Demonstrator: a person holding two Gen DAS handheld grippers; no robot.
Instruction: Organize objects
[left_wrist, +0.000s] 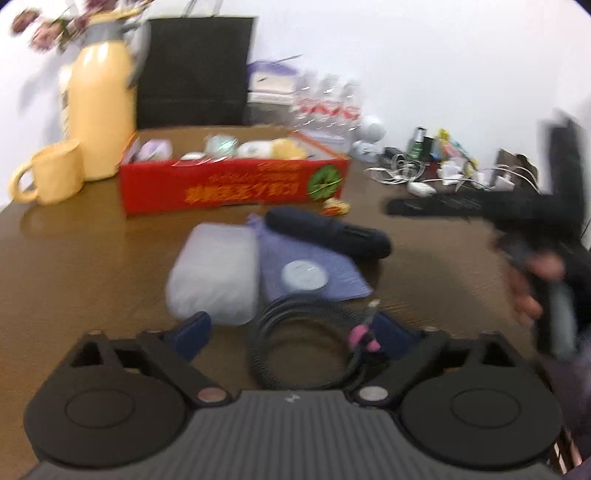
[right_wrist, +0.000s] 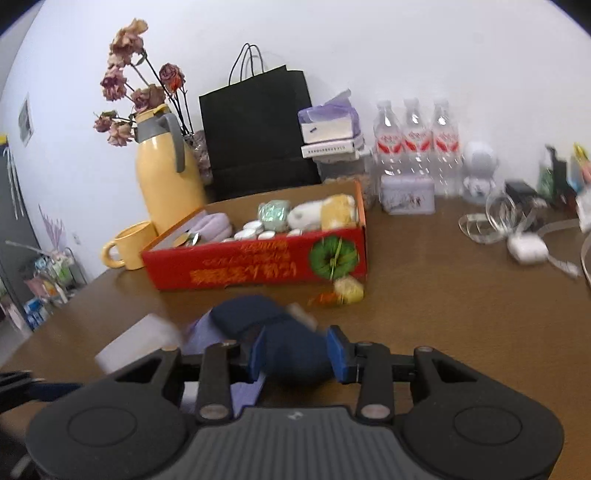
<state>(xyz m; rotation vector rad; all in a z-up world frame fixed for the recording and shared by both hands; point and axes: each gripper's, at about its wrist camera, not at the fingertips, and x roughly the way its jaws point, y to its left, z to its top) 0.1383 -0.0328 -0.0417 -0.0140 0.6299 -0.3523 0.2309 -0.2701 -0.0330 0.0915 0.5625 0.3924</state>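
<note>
Red box (right_wrist: 258, 258): we see it toward the table's far edge, open-topped and half filled with small tins and soft things; we judge it the place where loose items get gathered.
Table (left_wrist: 92, 258): brown wood, carrying everything.
Left gripper (left_wrist: 291, 332): we hold its jaws spread wide and released, straddling a coiled black cable (left_wrist: 303, 350) near the table's near edge; nothing is pressed, so we judge this a line-up for a grab.
Right gripper (right_wrist: 295, 354): its blue pads sit on either side of a dark case (right_wrist: 291, 354); they seem touching it, so we read it as grasping the case, though blur leaves some doubt.
Loose items: a white pack (left_wrist: 214, 273), a purple cloth (left_wrist: 306, 266) and a round tin (left_wrist: 303, 275) lie between box and cable, not yet sorted.
Left view only: the cable, the tin, and our hand (left_wrist: 532, 284) on the other tool.
Right view only: the box's contents sharply, the bottles (right_wrist: 417, 144) and black bag (right_wrist: 258, 140) by the wall.
</note>
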